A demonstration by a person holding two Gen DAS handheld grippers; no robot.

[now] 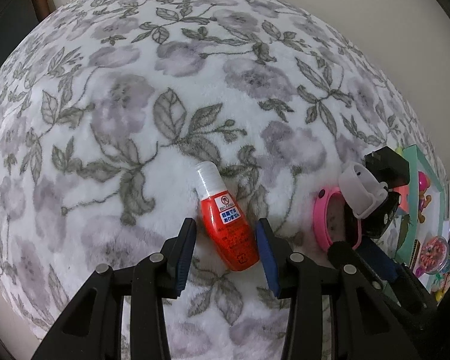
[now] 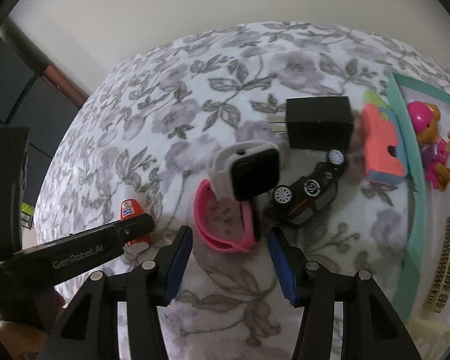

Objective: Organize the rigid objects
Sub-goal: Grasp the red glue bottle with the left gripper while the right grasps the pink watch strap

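A red bottle point(image 1: 228, 228) with a white cap lies on the floral blanket point(image 1: 165, 90). My left gripper point(image 1: 226, 223) stands open around the bottle's body, a thin gap showing at each pad. In the right wrist view a pink watch band point(image 2: 222, 240) lies just ahead of my right gripper point(image 2: 229, 233), between its open fingertips and untouched. A white-banded watch point(image 2: 246, 171) with a black screen leans on the pink band. Behind them lie a black toy car point(image 2: 309, 192) and a black plug adapter point(image 2: 318, 126).
A coral block point(image 2: 381, 150) lies against a teal-rimmed tray point(image 2: 405, 150) on the right, which holds a pink toy figure point(image 2: 429, 141) and other small items. The left gripper's body point(image 2: 105, 240) reaches in beside the right one. A pale wall stands behind the blanket.
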